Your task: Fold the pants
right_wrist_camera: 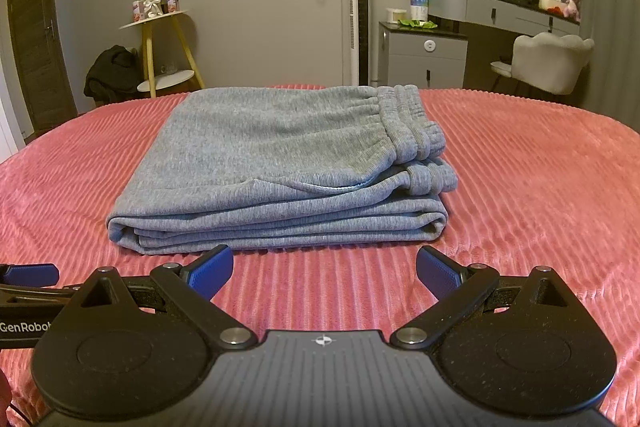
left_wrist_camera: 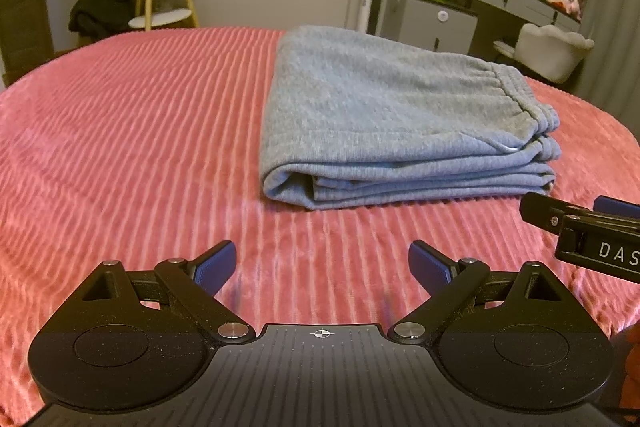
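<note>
Folded grey pants (right_wrist_camera: 276, 163) lie on a pink bed (right_wrist_camera: 520, 187). Left claw (left_wrist_camera: 322, 267) and right claw (right_wrist_camera: 325, 273) hover nearby, both spread, empty.

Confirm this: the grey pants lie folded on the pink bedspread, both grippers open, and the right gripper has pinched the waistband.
Not quite. The right gripper holds nothing: the right wrist view shows it open, short of the folded grey pants on the pink bedspread. The left gripper is open too.
</note>
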Demonstrator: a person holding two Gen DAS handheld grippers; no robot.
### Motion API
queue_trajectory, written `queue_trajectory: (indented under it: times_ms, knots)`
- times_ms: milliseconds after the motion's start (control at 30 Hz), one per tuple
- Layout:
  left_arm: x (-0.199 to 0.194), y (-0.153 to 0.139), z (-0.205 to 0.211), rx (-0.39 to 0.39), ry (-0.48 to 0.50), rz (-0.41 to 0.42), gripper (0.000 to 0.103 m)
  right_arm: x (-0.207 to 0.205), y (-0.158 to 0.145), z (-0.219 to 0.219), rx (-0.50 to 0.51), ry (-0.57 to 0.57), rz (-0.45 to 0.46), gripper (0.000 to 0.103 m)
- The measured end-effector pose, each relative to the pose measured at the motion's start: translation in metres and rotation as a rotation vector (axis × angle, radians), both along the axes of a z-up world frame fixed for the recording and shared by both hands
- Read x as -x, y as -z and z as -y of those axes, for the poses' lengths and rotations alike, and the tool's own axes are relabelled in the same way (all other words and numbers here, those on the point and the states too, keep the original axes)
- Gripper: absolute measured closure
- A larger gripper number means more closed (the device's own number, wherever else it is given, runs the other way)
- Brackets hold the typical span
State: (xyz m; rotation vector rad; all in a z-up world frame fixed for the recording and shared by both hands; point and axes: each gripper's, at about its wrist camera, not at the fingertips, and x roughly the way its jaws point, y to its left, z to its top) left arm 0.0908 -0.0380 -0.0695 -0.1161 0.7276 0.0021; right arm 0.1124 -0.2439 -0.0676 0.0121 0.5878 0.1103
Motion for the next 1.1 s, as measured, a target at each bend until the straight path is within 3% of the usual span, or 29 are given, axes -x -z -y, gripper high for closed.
queue_trajectory:
  times_ms: [700,933,1100]
  knots:
    - [0.0002,-0.0004,-0.0015,0.029,-0.007,-0.002,0.006,0.0001,0.0000,-0.0001,0.001,0.000,0.001,0.005]
    - [0.0045,-0.0026,-0.0002,0.008,0.003,0.044,0.006,0.0000,0.0002,-0.0002,0.001,0.000,0.001,0.005]
    - [0.0025,-0.0016,0.0059,-0.032,0.023,0.025,0.006,0.0003,0.0001,-0.0008,0.001,0.003,-0.002,0.005]
